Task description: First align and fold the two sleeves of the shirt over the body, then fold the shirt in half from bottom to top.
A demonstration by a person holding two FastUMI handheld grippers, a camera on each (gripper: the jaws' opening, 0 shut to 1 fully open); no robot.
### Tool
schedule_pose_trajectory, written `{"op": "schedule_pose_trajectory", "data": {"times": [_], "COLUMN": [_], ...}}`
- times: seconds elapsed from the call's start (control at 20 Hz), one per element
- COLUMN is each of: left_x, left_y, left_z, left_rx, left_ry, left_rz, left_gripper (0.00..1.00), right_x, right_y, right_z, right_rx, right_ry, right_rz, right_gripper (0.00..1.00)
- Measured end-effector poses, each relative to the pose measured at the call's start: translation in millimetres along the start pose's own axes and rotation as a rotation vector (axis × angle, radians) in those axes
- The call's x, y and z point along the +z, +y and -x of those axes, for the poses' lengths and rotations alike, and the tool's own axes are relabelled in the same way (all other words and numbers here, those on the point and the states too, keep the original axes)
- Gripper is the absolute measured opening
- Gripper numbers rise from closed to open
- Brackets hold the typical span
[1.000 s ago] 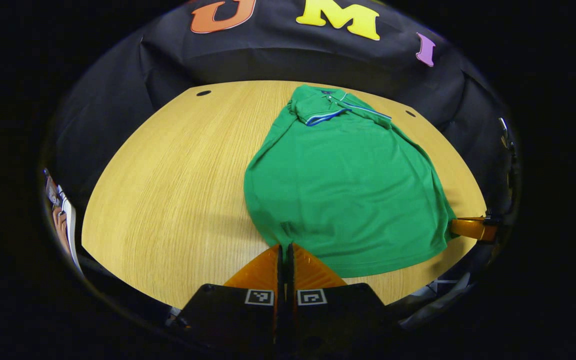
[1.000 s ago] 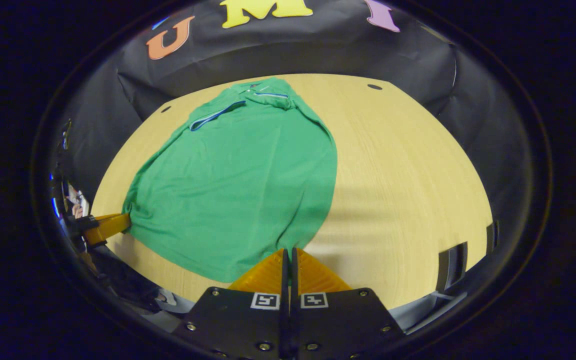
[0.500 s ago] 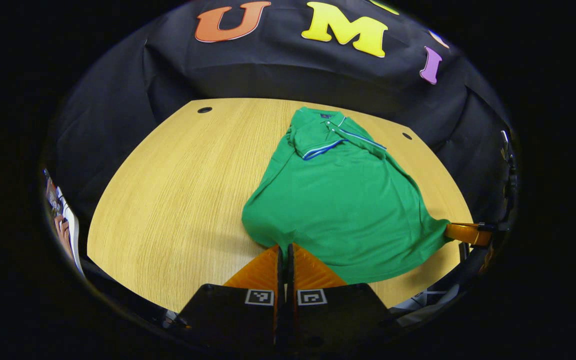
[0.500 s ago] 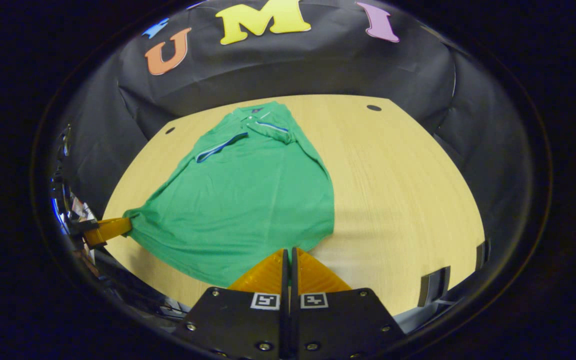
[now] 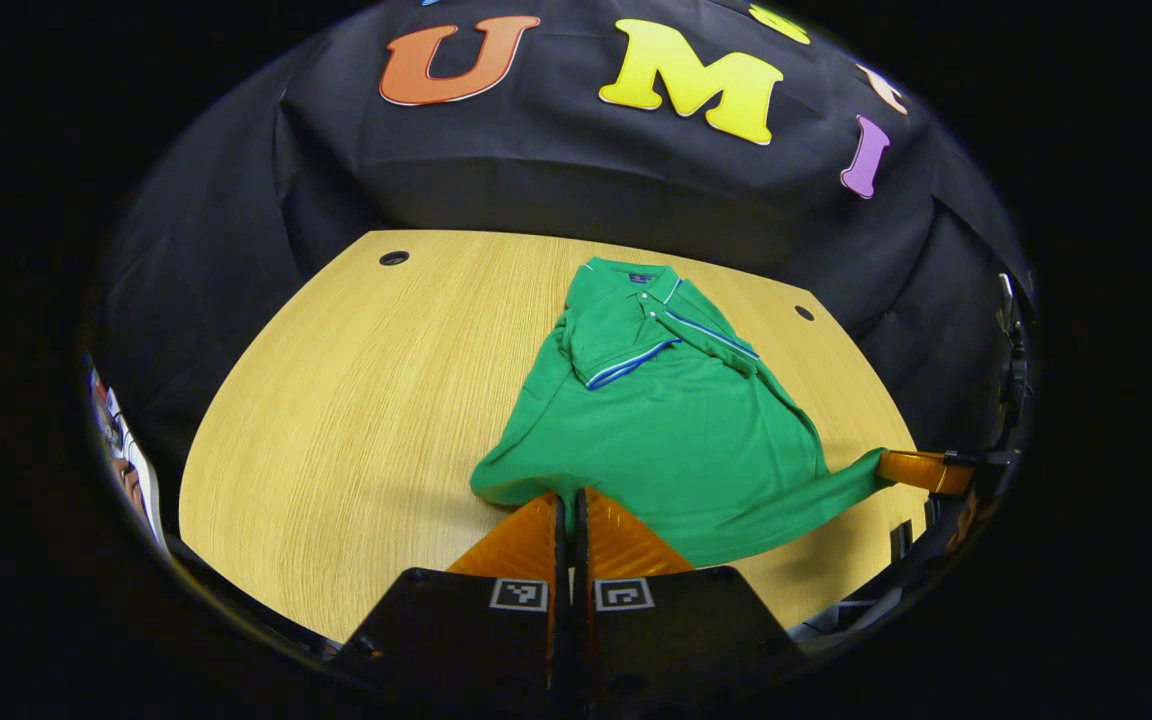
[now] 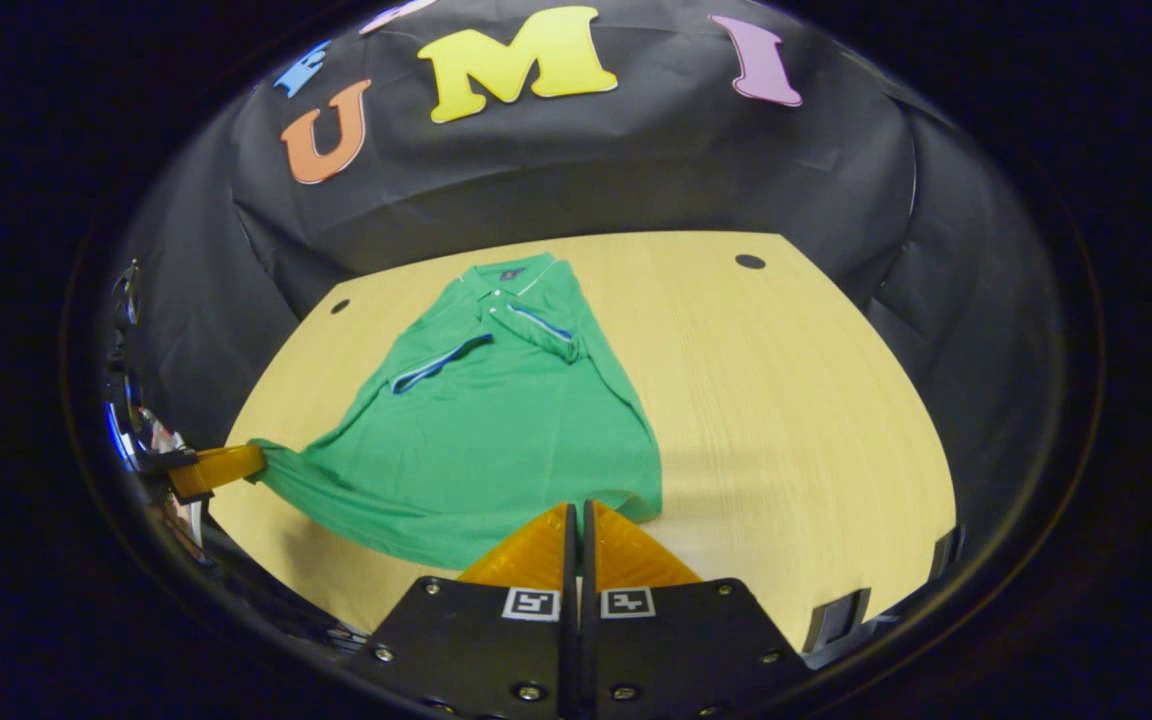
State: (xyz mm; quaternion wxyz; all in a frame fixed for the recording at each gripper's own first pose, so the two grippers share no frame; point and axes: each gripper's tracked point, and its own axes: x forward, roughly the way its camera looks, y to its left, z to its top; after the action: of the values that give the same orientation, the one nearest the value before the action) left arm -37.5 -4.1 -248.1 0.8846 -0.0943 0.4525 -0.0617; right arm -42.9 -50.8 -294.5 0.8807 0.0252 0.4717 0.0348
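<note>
While both tools pinch the shirt, table lies bare.

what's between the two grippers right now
The green shirt's bottom hem spans the gap, lifted off the table: left gripper pinches one corner, right gripper the other, seen in both views.

The shirt is soft matt knit cloth, smooth with faint creases, its sleeve cuffs trimmed in woven stripes. The table is pale wood with fine straight grain and a low satin sheen. The booth wall is matt cloth, lightly wrinkled.
</note>
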Motion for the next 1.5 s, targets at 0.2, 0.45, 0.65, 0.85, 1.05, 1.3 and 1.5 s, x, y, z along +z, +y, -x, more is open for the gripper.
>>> {"op": "schedule_pose_trajectory", "data": {"times": [0.2,0.45,0.65,0.85,1.05,1.3,1.5], "left_x": [17,48,68,87,106,143,174], "left_y": [0,-2,1,5,12,17,10], "left_z": [-14,-30,-45,-63,-80,-114,-134], "left_rx": [0.001,-0.002,0.000,0.005,0.015,0.013,0.000], "left_ry": [-0.005,-0.031,-0.046,-0.056,-0.072,-0.108,-0.134], "left_rz": [0.006,0.003,-0.008,-0.004,-0.004,-0.006,-0.016], "left_gripper": [0.03,0.03,0.03,0.03,0.03,0.03,0.03], "right_x": [28,63,85,112,136,167,200], "right_y": [5,11,11,13,16,12,5], "right_z": [-14,-33,-47,-66,-84,-111,-133], "right_rx": [0.017,0.034,0.042,0.051,0.052,0.044,0.033], "right_ry": [-0.020,-0.047,-0.065,-0.091,-0.121,-0.151,-0.185], "right_rz": [0.007,0.019,0.030,0.026,0.031,-0.016,-0.032], "right_gripper": [0.01,0.01,0.01,0.01,0.00,0.01,0.00]}}
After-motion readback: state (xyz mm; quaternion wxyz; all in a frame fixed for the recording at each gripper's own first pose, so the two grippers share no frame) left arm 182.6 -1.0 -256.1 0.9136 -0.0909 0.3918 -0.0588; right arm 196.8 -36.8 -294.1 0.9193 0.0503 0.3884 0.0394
